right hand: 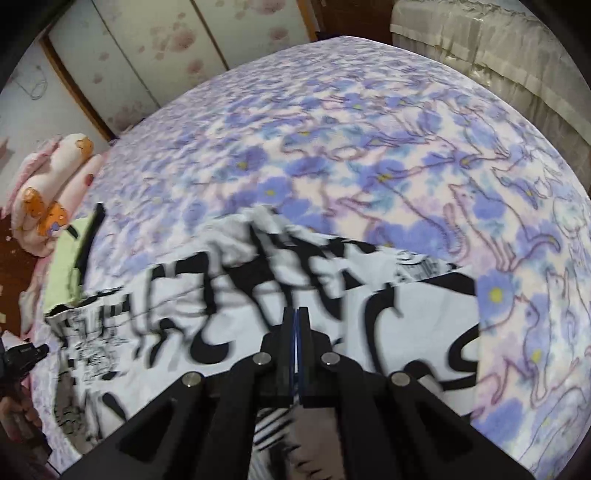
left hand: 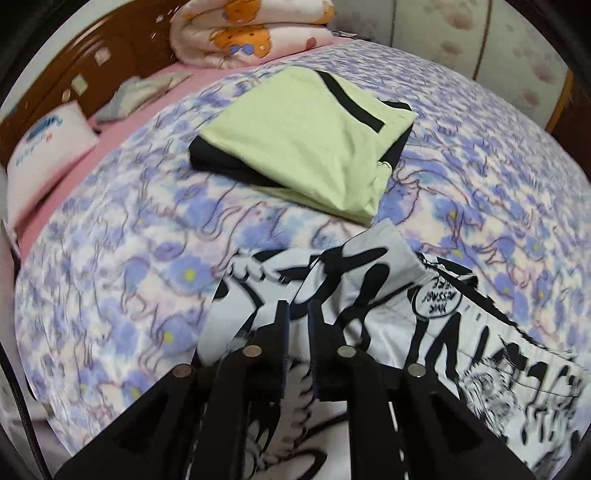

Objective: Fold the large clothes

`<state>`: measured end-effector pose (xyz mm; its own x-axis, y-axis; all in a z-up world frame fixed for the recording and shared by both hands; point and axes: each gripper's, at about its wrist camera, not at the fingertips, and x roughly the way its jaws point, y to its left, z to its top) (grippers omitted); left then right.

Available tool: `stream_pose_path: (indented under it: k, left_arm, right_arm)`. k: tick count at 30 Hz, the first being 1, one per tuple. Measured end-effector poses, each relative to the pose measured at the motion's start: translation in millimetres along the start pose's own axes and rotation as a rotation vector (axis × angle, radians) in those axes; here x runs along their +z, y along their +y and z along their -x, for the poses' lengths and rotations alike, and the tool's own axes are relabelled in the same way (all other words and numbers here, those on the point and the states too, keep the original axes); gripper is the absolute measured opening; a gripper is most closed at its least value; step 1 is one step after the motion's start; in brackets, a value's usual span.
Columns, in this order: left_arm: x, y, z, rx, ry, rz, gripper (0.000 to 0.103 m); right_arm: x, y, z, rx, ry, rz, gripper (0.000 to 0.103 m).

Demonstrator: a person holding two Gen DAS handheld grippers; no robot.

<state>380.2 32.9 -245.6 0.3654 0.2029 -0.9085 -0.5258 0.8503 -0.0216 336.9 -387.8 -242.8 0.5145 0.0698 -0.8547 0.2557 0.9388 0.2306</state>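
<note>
The left gripper (left hand: 298, 308) points steeply down with its jaws a narrow slit apart, a raised fold of the shirt (left hand: 354, 280) standing in the gap; whether the pads still press the cloth cannot be told. The right gripper (right hand: 296, 314) has its fingers pressed flat together, with no cloth visible between the tips, poised over the same shirt (right hand: 295, 295).

The shirt is white, covered with bold black comic-style lettering and drawings, including a round speech bubble. It lies rumpled and partly folded on the near part of the bed (left hand: 129, 240), one corner peaked upward by the left gripper, its edges blurred in both views.

Just beyond it on the purple-flowered blanket (right hand: 369, 147) sits a folded green top (left hand: 314, 147) with black trim, neat and flat. Farther back, a rolled pink quilt (left hand: 255, 29) with orange bears rests by the wooden headboard (left hand: 92, 55), a white pillow (left hand: 48, 147) beside it.
</note>
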Motion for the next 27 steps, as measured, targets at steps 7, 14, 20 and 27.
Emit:
stream_pose_path:
  k: [7,14,20,27]
  left_arm:
    - [-35.0,47.6,22.2,-0.091,0.083,0.144,0.011]
    - [-75.8,84.3,39.0,-0.070,0.123,0.181,0.011]
    - [-114.7,112.8,39.2,-0.128,0.206,0.249,0.012]
    - [-153.4,135.6,24.4,-0.234,0.298,0.289,0.015]
  right_arm:
    - [-10.5,57.5,8.4,0.123,0.131,0.036,0.000]
    - [-32.1,111.7,4.4,0.239,0.274,0.034,0.000]
    - [-55.7,129.2,-17.4,0.262,0.389,-0.040,0.000]
    - [-81.4,131.3,-54.0,0.161,0.473,-0.049,0.000]
